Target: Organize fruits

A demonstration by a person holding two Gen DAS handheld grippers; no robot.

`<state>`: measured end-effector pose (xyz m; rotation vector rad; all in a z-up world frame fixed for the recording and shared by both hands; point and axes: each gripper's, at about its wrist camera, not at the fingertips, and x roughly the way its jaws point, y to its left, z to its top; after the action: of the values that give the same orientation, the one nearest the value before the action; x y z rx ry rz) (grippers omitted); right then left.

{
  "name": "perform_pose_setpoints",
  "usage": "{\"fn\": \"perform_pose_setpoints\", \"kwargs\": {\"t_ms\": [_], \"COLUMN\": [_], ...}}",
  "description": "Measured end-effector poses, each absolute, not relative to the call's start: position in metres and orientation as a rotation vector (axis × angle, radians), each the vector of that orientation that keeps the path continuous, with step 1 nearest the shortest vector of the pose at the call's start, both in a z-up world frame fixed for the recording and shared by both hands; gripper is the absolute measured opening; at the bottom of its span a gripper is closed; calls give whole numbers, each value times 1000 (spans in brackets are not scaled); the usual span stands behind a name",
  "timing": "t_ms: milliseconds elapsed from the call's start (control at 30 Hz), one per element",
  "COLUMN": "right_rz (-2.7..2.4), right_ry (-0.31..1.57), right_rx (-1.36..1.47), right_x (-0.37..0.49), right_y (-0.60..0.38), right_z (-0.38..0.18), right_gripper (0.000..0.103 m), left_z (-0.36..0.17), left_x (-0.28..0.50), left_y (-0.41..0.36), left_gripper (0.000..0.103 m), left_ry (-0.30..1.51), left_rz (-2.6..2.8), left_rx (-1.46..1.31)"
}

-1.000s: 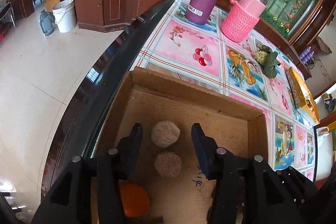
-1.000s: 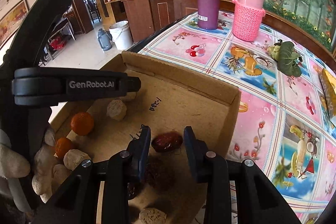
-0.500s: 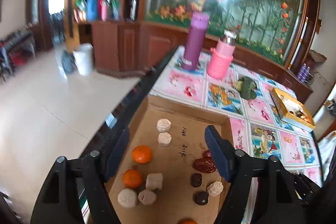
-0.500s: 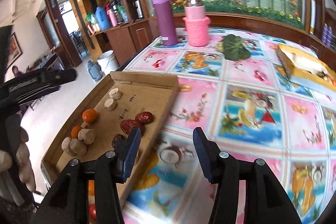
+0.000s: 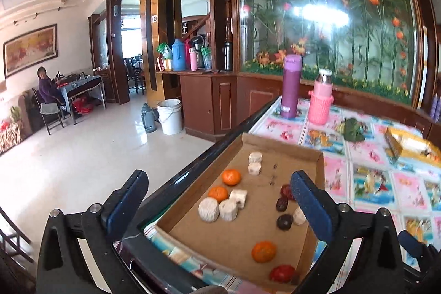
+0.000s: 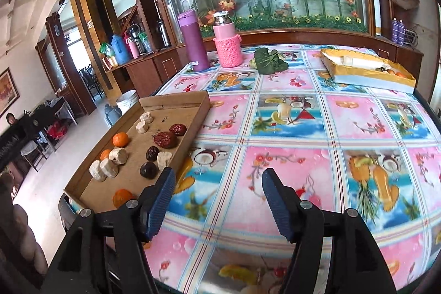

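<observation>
We see a cardboard tray [image 6: 176, 101] at the table's [image 6: 303, 156] left edge, with a flask [image 6: 193, 43] and a bottle [image 6: 227, 46] side by side behind it at the far edge. In the tray, the oranges [image 6: 120, 139] and cut pieces [image 6: 110, 168] lie along its left side and the dates [image 6: 165, 139] along its right. To the right of the bottle we find a leafy bundle [image 6: 268, 61], and beyond that a box [image 6: 366, 73] at the far right corner.

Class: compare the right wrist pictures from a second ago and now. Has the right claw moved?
Yes. The right claw has pulled back out of the cardboard tray and now hangs empty, jaws opening, over the tablecloth beside it.
</observation>
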<state>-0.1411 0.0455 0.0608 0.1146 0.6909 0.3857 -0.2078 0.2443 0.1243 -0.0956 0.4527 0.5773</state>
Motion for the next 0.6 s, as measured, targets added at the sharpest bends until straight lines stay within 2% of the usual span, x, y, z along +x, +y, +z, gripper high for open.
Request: {"fn": "perform_pose_setpoints", "kwargs": {"t_ms": [600], "right_rz": [377], "right_ry": [686], "right_rx": [82], "right_x": [-170], "right_y": [41], "right_z": [48], "right_gripper": [76], "left_z": [96], "left_x": [-209], "left_y": [222], "left_gripper": [103], "left_ry": [600], "left_rz": [494], "left_rx": [-80]}}
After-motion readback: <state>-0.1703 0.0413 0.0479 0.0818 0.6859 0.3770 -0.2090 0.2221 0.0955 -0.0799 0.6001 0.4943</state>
